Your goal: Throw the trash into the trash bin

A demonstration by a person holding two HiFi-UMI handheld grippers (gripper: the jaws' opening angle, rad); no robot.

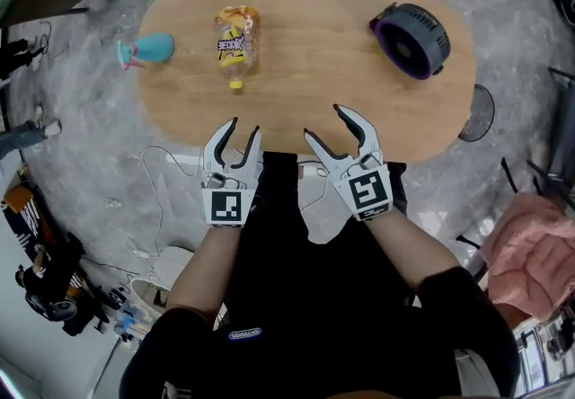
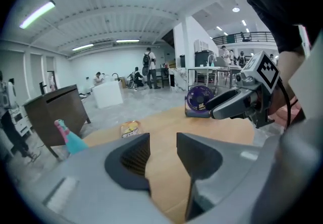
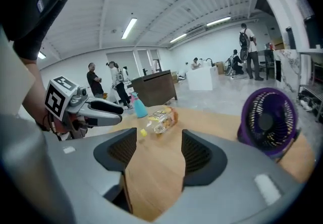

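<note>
An empty clear plastic bottle [image 1: 236, 45] with a yellow label and yellow cap lies on its side on the oval wooden table [image 1: 314, 83], left of centre. It also shows as the bottle [image 2: 129, 128] and the bottle [image 3: 160, 120] in the gripper views. My left gripper [image 1: 235, 138] hovers open at the table's near edge, well short of the bottle. My right gripper [image 1: 335, 129] is open beside it, also empty. No trash bin is in view.
A teal spray bottle [image 1: 148, 48] lies at the table's left end. A purple desk fan [image 1: 411, 39] sits at the far right of the table. Cables and bags lie on the floor to the left; a pink cloth [image 1: 532, 252] is at the right.
</note>
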